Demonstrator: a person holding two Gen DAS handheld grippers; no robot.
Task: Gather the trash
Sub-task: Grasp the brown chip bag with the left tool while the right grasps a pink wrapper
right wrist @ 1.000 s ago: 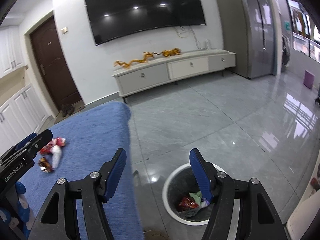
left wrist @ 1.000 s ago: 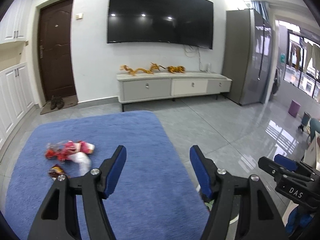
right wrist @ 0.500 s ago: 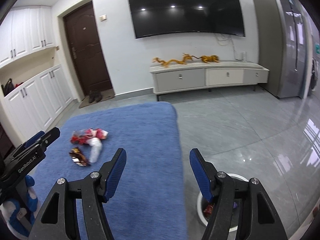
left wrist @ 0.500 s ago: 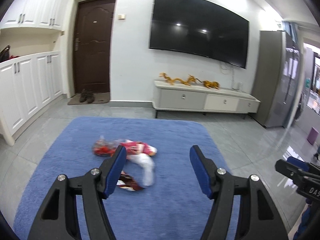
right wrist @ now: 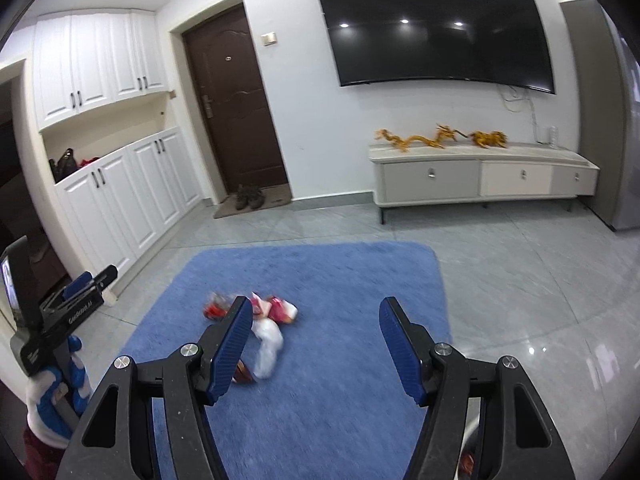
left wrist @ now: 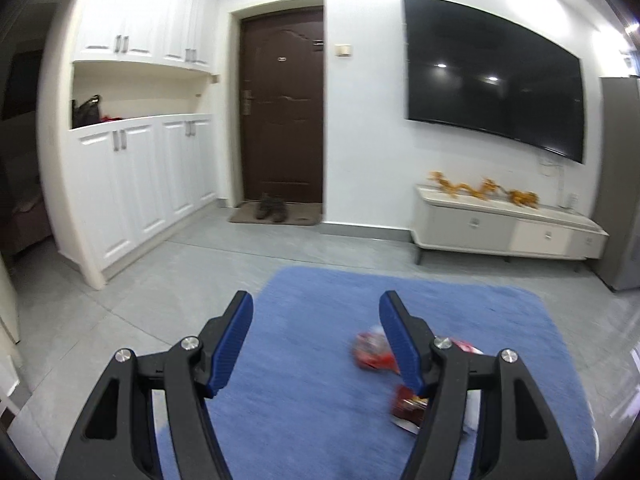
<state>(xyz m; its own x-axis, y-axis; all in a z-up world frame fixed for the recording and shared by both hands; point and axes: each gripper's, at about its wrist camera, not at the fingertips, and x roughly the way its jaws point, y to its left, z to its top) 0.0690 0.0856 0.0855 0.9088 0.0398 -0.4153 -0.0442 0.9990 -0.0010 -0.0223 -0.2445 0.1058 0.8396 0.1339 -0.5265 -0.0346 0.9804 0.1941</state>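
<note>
A small pile of trash lies on the blue rug [right wrist: 340,280]: a red and white wrapper [right wrist: 278,309], a crumpled white piece [right wrist: 269,345] and a dark red wrapper [right wrist: 243,374]. My right gripper [right wrist: 316,340] hovers open above the rug, and its left finger covers part of the pile. In the left wrist view the red wrappers [left wrist: 370,351] show blurred behind the right finger of my left gripper [left wrist: 316,340], which is open and empty. The left gripper [right wrist: 86,286] also appears at the left edge of the right wrist view, held by a gloved hand [right wrist: 52,384].
White cabinets [right wrist: 120,208] line the left wall beside a brown door [right wrist: 236,112] with shoes [right wrist: 249,197] on a mat. A low TV console [right wrist: 480,176] stands under the wall TV [right wrist: 432,24]. Grey tile floor surrounds the rug.
Both views have swung left across the room. The waste bin has slid out of the right wrist view. The trash pile has shifted from left to right in the left wrist view. Both jaws stay equally wide.
</note>
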